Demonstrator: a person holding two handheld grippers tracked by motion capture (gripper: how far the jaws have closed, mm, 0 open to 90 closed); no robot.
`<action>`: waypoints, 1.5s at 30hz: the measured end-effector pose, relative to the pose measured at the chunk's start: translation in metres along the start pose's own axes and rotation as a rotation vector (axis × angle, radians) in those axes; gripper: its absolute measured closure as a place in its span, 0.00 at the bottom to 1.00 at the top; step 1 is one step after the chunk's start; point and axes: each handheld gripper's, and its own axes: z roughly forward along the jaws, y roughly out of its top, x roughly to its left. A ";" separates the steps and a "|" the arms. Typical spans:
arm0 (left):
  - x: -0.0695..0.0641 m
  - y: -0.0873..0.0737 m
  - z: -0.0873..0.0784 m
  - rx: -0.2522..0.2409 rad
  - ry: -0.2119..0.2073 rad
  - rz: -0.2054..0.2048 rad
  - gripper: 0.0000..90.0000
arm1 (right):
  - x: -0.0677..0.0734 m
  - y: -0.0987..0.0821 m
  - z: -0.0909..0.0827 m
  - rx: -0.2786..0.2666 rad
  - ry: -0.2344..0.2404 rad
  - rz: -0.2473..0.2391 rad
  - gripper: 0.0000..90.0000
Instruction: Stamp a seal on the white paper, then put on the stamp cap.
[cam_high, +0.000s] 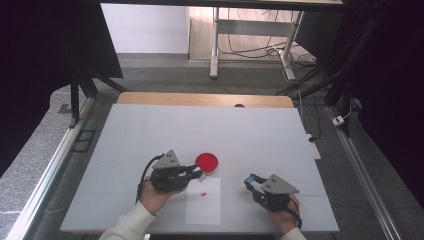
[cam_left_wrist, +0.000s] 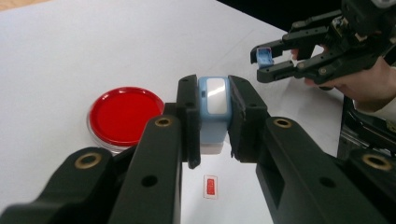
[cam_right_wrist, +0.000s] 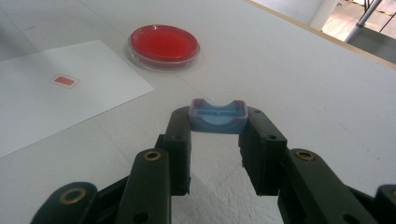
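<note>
Blue stamp body (cam_left_wrist: 213, 109) pinched in L gripper (cam_left_wrist: 213, 116); R gripper (cam_right_wrist: 218, 122) pinches its cap (cam_right_wrist: 217, 116), kept apart near sheet's (cam_high: 204, 207) right edge, prob. for stamping

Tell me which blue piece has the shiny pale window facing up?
The taller blue block clamped in the left claw. The right claw holds a flat blue cap, hollow with a curved notch.

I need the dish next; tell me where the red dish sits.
In the high view the red dish sits on the white table, left of centre, just beyond the paper sheet and beside the left hand-held gripper.
</note>
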 end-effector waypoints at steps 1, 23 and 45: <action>0.000 0.000 -0.001 -0.002 -0.001 -0.002 0.84 | 0.000 0.000 0.000 0.000 0.001 0.000 0.71; 0.004 0.002 -0.002 -0.017 0.018 -0.014 0.84 | 0.006 0.004 0.005 -0.010 0.014 -0.009 0.71; -0.001 0.003 0.003 -0.017 0.004 -0.008 0.83 | 0.023 0.013 0.020 -0.017 0.065 0.007 0.71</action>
